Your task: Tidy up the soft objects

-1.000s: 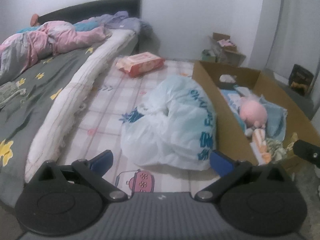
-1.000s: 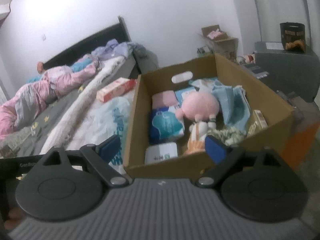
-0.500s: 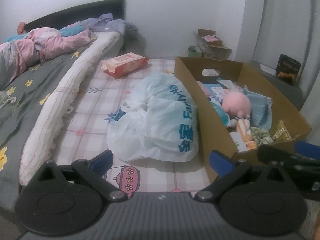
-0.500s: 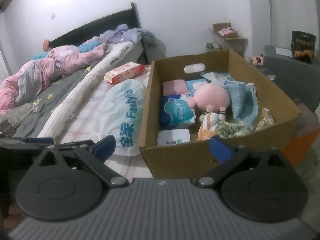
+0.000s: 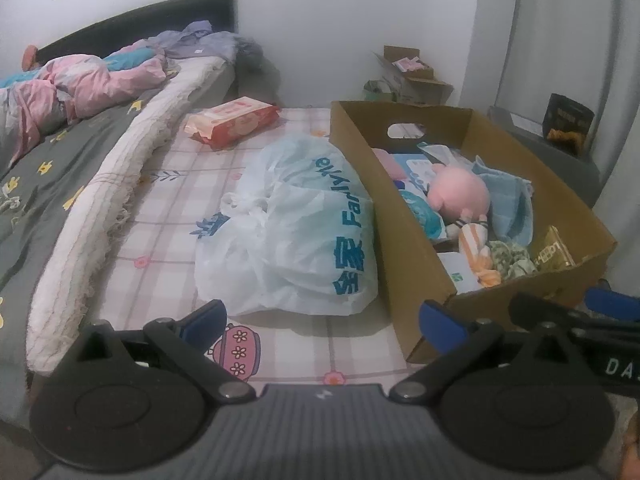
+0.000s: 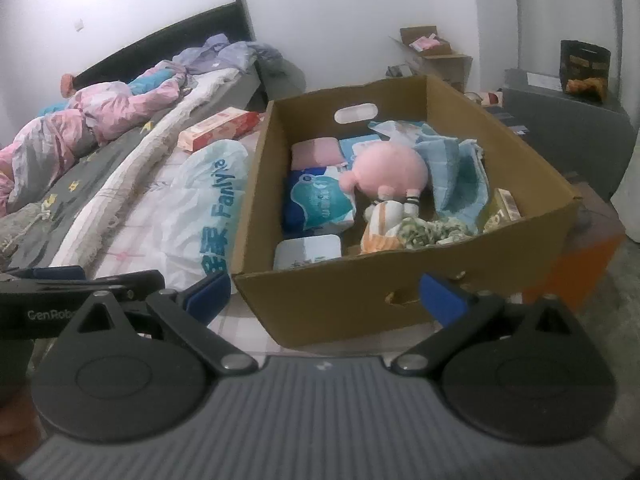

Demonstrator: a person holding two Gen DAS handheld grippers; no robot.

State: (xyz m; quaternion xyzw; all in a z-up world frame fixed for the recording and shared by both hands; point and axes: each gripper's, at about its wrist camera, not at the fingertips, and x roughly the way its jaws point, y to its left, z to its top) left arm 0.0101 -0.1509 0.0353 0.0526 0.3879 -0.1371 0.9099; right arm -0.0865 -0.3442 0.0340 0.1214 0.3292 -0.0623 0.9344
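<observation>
An open cardboard box [image 6: 400,292] stands on the checked sheet [image 5: 168,240]. Inside it lie a pink plush doll [image 6: 390,172], a blue towel [image 6: 452,164], a blue tissue pack [image 6: 318,200] and a green patterned cloth [image 6: 432,230]. A full white plastic bag [image 5: 304,232] leans against the box's left wall [image 5: 400,220]. Behind the bag lies a red wipes pack [image 5: 232,120]. My left gripper [image 5: 324,320] hovers open in front of the bag, holding nothing. My right gripper [image 6: 326,294] stands open before the box's front wall, also holding nothing.
A grey flowered quilt [image 5: 48,168] and pink bedding [image 5: 88,88] cover the bed on the left. Small cardboard boxes [image 5: 412,76] sit by the far wall. A grey cabinet [image 6: 560,120] with a black bag [image 6: 584,64] stands at the right, and an orange object [image 6: 576,264] sits beside the box.
The left view has swung right, bringing the box fully into sight with the right gripper at its edge. The right gripper's jaws have spread a little wider.
</observation>
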